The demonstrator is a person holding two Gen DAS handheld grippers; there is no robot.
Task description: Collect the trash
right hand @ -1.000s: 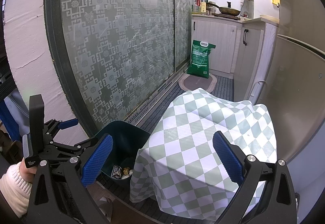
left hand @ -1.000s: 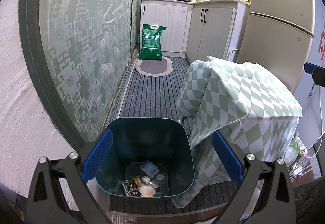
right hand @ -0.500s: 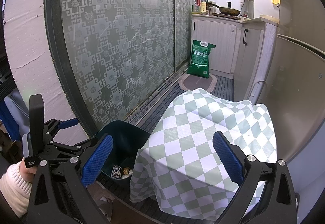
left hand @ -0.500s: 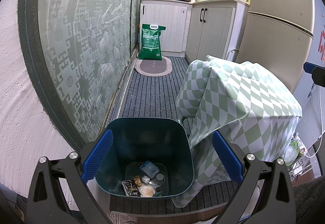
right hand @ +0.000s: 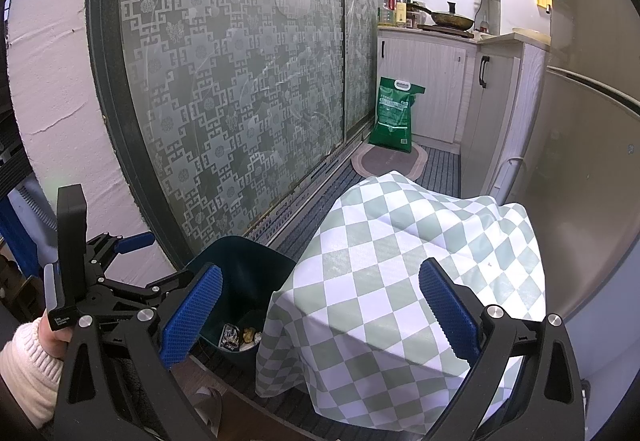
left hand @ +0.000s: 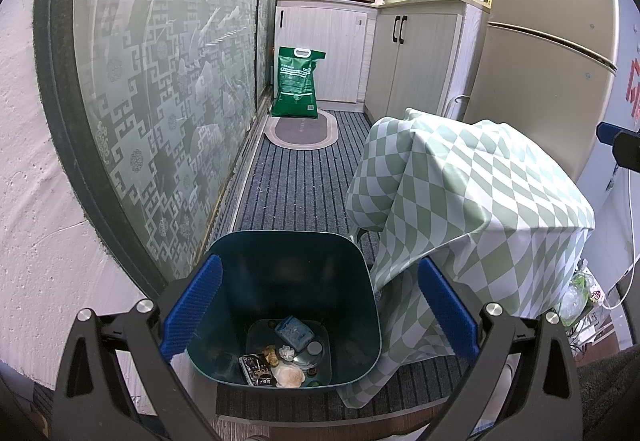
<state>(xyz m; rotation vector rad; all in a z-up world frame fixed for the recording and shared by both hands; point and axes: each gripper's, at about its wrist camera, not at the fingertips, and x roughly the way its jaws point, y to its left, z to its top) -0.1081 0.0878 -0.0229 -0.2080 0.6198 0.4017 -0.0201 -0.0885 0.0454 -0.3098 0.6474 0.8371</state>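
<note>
Two grippers in view, both with jaws spread wide and nothing between the pads. Left gripper (left hand: 320, 305) hangs over the dark teal trash bin (left hand: 368, 293); bin occupies the 6 o'clock region of the left wrist view. Trash (left hand: 286, 357) lies on the bin floor: dark wrapper, pale crumpled bits, blue packet. Checked cloth (left hand: 472, 201) drapes a table at 3 o'clock, its hem touching the bin's right rim. Right gripper (right hand: 320, 309) sits above that cloth; bin (right hand: 248, 269) at 8 o'clock there. Green bag (left hand: 297, 83) stands at 12 o'clock, well apart.
</note>
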